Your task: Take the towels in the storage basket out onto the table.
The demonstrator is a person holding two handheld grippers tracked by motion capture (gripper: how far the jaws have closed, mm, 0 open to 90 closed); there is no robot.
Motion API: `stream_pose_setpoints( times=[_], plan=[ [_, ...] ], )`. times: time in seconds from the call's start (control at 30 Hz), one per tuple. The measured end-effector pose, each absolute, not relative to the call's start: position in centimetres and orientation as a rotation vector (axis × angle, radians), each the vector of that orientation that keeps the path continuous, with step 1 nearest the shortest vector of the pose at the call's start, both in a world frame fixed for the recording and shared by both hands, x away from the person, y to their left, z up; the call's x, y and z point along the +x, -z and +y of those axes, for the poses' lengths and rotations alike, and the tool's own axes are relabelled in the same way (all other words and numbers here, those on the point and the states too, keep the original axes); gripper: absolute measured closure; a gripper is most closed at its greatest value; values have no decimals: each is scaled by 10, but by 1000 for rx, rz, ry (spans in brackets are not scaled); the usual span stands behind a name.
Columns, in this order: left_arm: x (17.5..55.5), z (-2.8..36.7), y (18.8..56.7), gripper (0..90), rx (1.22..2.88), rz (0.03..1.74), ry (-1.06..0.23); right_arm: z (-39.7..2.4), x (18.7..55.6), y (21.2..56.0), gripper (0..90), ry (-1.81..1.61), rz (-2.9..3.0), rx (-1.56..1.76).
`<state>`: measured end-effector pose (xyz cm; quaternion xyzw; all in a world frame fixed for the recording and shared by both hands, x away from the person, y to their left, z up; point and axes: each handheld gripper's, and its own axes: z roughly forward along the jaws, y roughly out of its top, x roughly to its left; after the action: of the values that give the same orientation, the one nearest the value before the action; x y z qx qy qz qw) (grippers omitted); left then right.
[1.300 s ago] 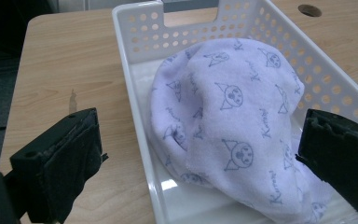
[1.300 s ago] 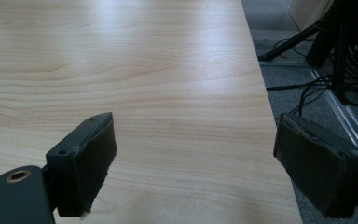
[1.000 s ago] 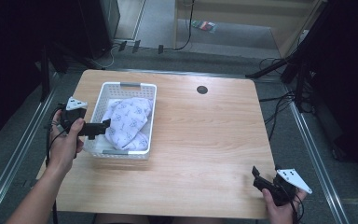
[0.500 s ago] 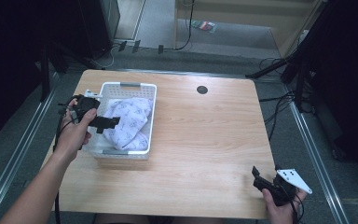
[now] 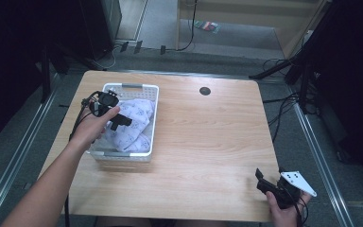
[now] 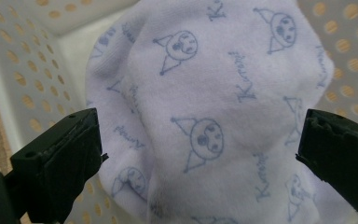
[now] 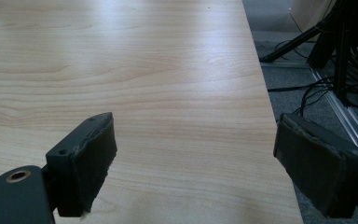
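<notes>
Your item: one white cotton cloth printed with pale blue cartoon faces and script [image 6: 214, 121], crumpled into a soft mound, lying inside the white perforated plastic basket [image 5: 144, 88] at the surface's left side.

Black left claw [image 5: 116, 118], cabled; black right claw [image 5: 264, 182] bears a grey three-cornered plate.

one cloth [image 5: 134, 124], one basket [image 5: 131, 87]

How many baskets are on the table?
1. The white basket sits at the table's left side, with a printed cloth inside. The left hand-held gripper hangs over it, jaws open.
</notes>
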<state>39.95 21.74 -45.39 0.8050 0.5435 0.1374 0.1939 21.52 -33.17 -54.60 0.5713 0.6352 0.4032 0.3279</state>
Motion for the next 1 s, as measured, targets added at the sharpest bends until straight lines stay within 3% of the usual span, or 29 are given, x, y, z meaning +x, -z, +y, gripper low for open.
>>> stream_pose_setpoints(
  times=[0.6, 0.73, 1.0],
  plan=[
    [416, 211, 492, 29, 2351, 1588, -182, -332, 215, 546, 131, -1061, 1660, 1492],
    [413, 206, 497, 139, 2395, 1566, -180, -332, 215, 546, 131, -1060, 1660, 1492],
    [408, 202, 503, 243, 2398, 1573, -205, -331, 215, 546, 131, -1053, 1662, 1490]
  ],
)
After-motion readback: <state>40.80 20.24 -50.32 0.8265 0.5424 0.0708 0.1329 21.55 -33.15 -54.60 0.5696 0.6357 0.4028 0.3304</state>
